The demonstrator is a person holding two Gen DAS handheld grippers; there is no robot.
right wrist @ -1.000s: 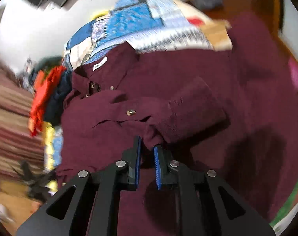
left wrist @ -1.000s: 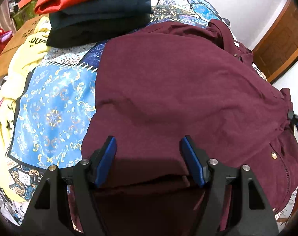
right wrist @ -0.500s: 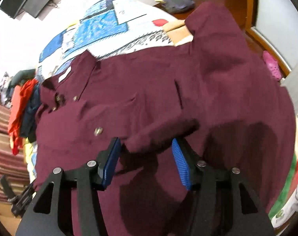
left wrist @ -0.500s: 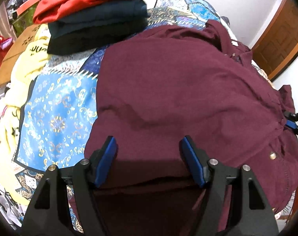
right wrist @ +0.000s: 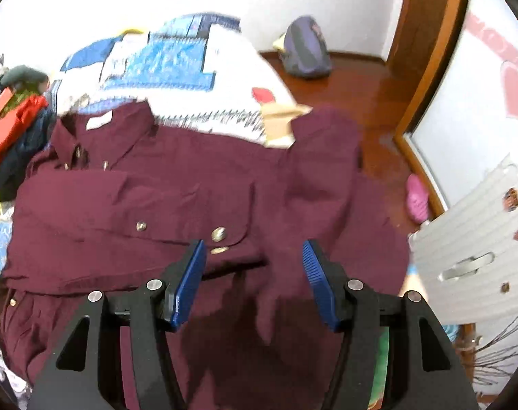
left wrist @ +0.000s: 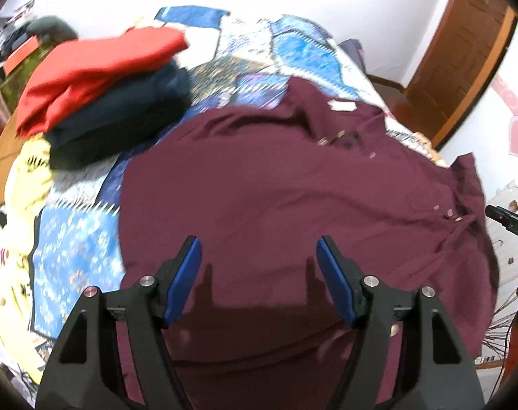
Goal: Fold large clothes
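Two black handheld grippers with blue pads hover over a maroon button-up shirt (left wrist: 276, 184) spread across a blue patterned patchwork bedspread (left wrist: 71, 249). Wide apart and gripping nothing, the left gripper (left wrist: 259, 270) has the shirt's plain body directly below and ahead, with a folded stack of red and navy clothes (left wrist: 101, 89) beyond it to the left. Opening further and holding nothing, the right gripper (right wrist: 250, 273) hangs above the shirt's folded-in sleeve cuff (right wrist: 224, 239), which lies between and just ahead of its pads.

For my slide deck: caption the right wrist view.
Right hand-held gripper, jaws opening and empty, above a maroon button-up shirt with one sleeve folded across, on a blue patchwork bedspread.
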